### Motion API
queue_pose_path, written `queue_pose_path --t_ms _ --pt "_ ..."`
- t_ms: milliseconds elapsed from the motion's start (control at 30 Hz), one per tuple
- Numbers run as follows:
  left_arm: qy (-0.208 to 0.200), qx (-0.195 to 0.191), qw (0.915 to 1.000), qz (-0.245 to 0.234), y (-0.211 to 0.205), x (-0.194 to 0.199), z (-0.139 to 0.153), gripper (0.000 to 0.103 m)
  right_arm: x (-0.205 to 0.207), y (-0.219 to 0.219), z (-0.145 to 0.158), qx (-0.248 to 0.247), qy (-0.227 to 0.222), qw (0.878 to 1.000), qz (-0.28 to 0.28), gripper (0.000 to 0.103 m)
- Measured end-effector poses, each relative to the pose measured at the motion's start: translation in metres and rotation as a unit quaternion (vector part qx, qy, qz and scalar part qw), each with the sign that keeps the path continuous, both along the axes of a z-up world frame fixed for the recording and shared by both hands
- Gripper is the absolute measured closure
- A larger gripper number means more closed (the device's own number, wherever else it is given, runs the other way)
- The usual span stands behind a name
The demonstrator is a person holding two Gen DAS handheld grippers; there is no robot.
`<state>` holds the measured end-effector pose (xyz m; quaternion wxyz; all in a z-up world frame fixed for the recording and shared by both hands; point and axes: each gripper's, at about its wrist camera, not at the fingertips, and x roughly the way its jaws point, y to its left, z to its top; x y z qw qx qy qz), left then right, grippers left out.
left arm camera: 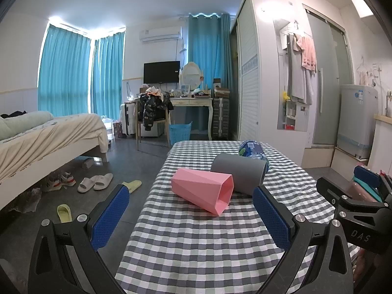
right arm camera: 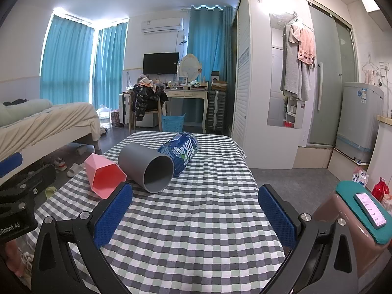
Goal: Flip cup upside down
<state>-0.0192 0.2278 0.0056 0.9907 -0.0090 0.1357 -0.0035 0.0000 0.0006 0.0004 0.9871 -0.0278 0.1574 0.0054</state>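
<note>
Two cups [left arm camera: 204, 189] on side; both grippers [left arm camera: 191, 216] wide apart.

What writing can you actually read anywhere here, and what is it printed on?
"DAS": on the right gripper, seen from the left wrist.
"nRobot.AI", start cut off: on the left gripper, seen from the right wrist.
Bottle label, phone screen, washer sticker: unreadable.

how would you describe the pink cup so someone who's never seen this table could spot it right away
Look at the table with the grey and white checked cloth. Three things lie on their sides in a diagonal row; the pink cup is at its left end, beside the grey cup. It alone is pink and faceted, with an angular mouth rather than a round one.
</note>
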Motion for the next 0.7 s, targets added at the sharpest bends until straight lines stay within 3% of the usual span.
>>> queue_pose_path --t_ms 700 --pt "0.002 0.000 1.0000 0.000 0.0000 0.0002 -0.0004 0.000 0.0038 0.0011 0.0011 -0.001 0.001 1.000 0.000 0.000"
